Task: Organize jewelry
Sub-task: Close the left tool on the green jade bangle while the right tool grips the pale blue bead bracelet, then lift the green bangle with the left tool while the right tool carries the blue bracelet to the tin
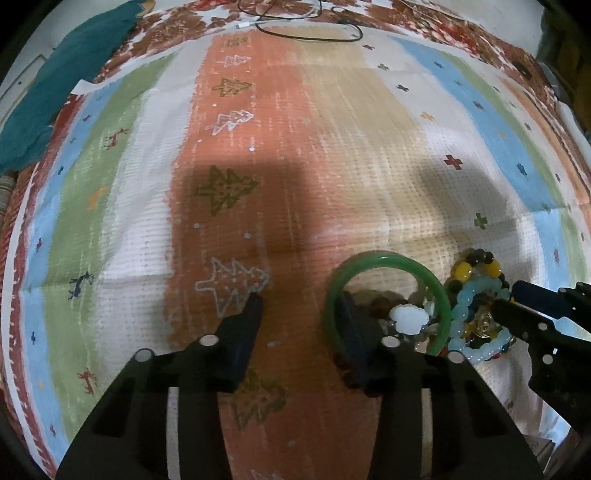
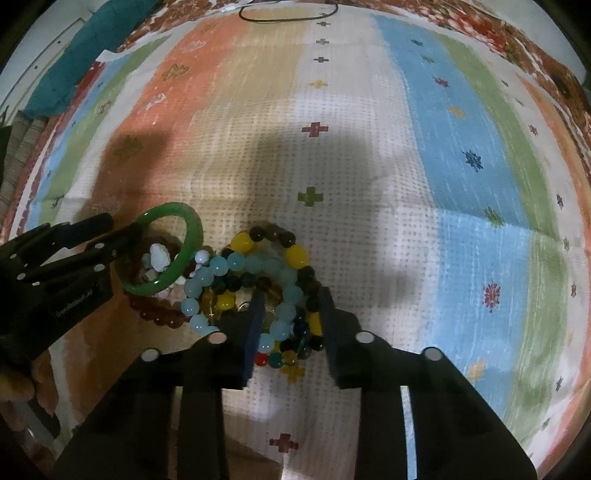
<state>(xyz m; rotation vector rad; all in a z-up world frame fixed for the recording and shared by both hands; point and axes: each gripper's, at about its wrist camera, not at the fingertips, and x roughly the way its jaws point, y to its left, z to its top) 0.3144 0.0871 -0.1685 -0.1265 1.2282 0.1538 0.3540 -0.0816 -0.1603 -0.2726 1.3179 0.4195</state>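
Green and glossy, the bangle (image 1: 388, 295) stands tilted on the striped patterned cloth (image 1: 332, 147) that covers the worktop, near the cloth's near edge. The left gripper (image 1: 303, 306) has one finger inside the ring and the other outside on bare cloth; the fingers are apart and only the inner one seems to touch the bangle's rim. Inside and beneath the ring lie a white shell-like charm (image 2: 159, 256) and dark red beads (image 2: 159, 314). Just beside it sits a heap of bracelets: pale blue beads (image 2: 221, 266), yellow and dark beads (image 2: 295, 254). The right gripper (image 2: 291, 314) straddles that heap, fingers narrowed around the strands; whether they press is unclear. A black cable (image 1: 310, 33) lies at the far edge.
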